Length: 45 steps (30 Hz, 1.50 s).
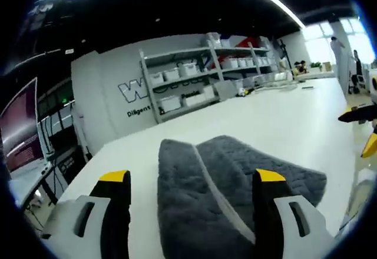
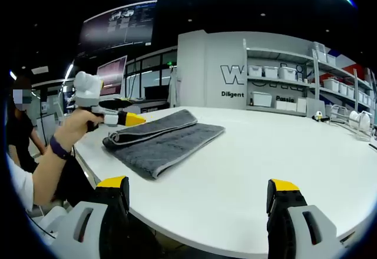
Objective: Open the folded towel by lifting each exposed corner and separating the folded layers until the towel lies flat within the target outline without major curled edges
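The folded towel (image 2: 162,141) is straddled by the left gripper (image 1: 191,179), fingers apart, for a corner lift; the right gripper (image 2: 197,191) is held back, fingers apart.

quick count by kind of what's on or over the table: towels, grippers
towel: 1, grey, folded on the white table
grippers: 2, left gripper at the towel's edge, right gripper held back
total: 3

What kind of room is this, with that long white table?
Probably a lab or workshop. Metal shelving along the wall holds white storage bins, monitors hang at one side, and a folded grey towel lies on the white table as a test piece.
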Tool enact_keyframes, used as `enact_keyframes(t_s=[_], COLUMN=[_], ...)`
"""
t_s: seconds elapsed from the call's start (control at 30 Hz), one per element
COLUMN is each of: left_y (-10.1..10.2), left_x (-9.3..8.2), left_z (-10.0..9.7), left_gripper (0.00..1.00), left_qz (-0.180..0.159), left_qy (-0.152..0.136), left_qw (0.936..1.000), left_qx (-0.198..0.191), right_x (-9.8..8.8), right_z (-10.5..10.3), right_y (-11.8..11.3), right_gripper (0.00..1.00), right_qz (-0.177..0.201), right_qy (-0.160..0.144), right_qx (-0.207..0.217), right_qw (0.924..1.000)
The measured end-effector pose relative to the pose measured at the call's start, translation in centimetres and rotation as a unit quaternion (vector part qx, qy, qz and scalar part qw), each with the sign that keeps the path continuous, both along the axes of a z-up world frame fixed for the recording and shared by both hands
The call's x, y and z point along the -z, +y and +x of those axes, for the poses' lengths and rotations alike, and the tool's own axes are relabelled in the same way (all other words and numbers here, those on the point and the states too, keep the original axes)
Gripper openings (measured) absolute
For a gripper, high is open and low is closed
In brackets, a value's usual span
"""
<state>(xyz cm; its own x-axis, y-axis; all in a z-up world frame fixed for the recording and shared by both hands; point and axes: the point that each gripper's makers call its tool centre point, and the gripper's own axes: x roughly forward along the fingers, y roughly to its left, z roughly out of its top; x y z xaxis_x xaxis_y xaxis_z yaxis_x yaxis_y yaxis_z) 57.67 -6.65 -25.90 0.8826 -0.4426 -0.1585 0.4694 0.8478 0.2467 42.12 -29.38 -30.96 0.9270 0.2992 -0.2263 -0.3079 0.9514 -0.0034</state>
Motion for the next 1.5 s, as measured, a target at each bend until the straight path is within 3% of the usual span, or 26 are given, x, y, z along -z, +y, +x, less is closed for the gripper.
enact_keyframes(t_s=[0.2, 0.3, 0.47, 0.6, 1.0, 1.5], left_y=[-0.4, -0.5, -0.6, -0.8, -0.4, -0.4], left_x=[0.4, 1.0, 2.2, 2.5, 2.5, 3.4], left_z=[-4.7, -7.1, -9.8, -11.3, -13.0, -13.3], left_gripper=[0.9, 0.93, 0.99, 0.99, 0.99, 0.99], left_qz=[-0.032, -0.06, -0.087, -0.088, -0.09, -0.091], left_qy=[-0.009, 0.004, 0.027, 0.024, 0.018, 0.029], left_qw=[0.9989, 0.9969, 0.9933, 0.9933, 0.9937, 0.9931], left_qx=[0.032, 0.051, 0.07, 0.071, 0.064, 0.067], right_x=[-0.2, -0.3, -0.4, -0.5, -0.3, 0.0], right_z=[-0.2, -0.3, -0.3, -0.3, 0.0, 0.2], right_y=[0.2, 0.0, 0.0, 0.3, 0.7, 1.5], right_gripper=[0.99, 0.99, 0.99, 0.99, 0.99, 0.99], right_qz=[-0.002, 0.0, 0.0, -0.003, -0.007, -0.013], right_qy=[-0.002, -0.004, -0.006, -0.006, -0.004, -0.002], right_qx=[-0.002, 0.002, 0.004, -0.001, -0.005, -0.012], right_qw=[1.0, 1.0, 1.0, 1.0, 1.0, 0.9998])
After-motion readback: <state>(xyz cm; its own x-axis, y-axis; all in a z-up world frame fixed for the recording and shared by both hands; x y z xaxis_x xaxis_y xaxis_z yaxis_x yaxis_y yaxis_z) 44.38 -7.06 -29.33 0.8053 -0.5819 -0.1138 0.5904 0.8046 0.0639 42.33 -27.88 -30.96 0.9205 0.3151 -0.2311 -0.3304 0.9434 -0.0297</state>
